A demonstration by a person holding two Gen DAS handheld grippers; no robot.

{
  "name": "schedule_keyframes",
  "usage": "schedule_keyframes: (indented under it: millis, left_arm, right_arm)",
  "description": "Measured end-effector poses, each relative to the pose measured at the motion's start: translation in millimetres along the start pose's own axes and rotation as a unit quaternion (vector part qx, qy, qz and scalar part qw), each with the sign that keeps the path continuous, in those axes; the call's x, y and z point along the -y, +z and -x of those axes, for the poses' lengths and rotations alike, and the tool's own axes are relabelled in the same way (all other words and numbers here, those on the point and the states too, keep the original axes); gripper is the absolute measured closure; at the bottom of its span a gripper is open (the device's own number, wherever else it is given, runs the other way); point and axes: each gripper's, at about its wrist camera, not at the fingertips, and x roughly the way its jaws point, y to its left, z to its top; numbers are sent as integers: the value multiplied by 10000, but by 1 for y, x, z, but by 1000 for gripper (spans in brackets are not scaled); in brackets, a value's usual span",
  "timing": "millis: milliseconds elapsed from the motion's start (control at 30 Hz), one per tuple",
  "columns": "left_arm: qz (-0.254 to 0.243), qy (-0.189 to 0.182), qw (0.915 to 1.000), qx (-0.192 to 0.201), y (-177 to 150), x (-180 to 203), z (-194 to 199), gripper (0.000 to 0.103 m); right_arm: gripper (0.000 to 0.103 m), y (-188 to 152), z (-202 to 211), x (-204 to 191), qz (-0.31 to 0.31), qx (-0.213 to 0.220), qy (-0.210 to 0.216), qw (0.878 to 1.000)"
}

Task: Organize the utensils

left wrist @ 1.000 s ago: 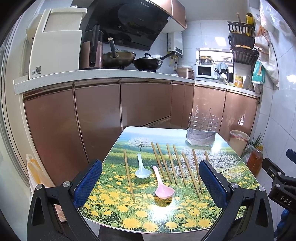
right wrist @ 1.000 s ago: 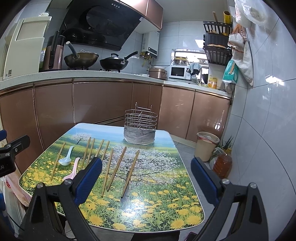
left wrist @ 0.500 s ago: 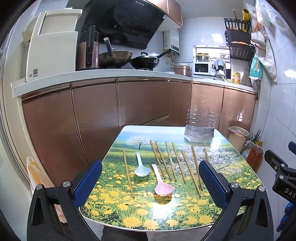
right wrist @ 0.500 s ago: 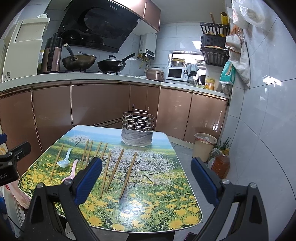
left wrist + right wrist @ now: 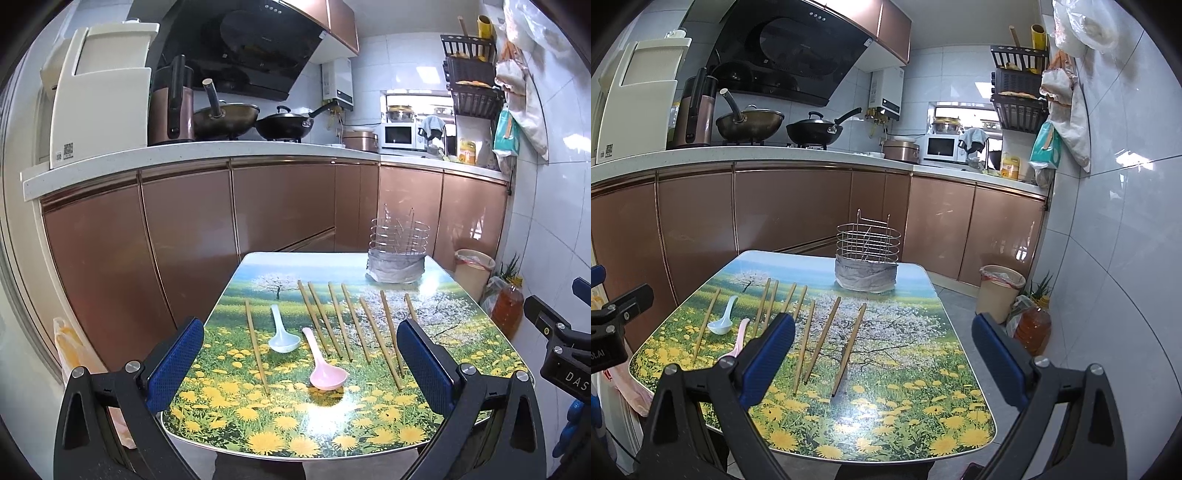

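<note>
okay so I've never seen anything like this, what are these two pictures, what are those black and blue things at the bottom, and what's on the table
These are two fisheye pictures of one kitchen moment. No robot is here: a person holds a two-finger tool in each hand, and a camera on each tool looks forward along its fingers. The black arms with blue pads are those fingers.

One picture comes from the left hand-held gripper, the other from the right hand-held gripper. Both are open and hold nothing.

On the flower-print table lie wooden chopsticks spread in a loose row, a white spoon and a pink spoon. At the far end stands a wire utensil basket, its base wrapped in grey material. It is probably where the utensils will go.
</note>
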Motion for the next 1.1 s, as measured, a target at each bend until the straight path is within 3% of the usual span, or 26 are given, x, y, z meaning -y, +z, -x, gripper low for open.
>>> schedule_keyframes:
  millis: [833,1100]
  left_arm:
    - [-67,168,9996,-200,-5,-7,-11,0]
    - [-114,259,9992,-284,-5,-5,-21,0]
  right_arm:
    - [5,-4,-10,-1,-225,84,253,9994]
    - [5,-9,-28,0,-290,-216,339,9988]
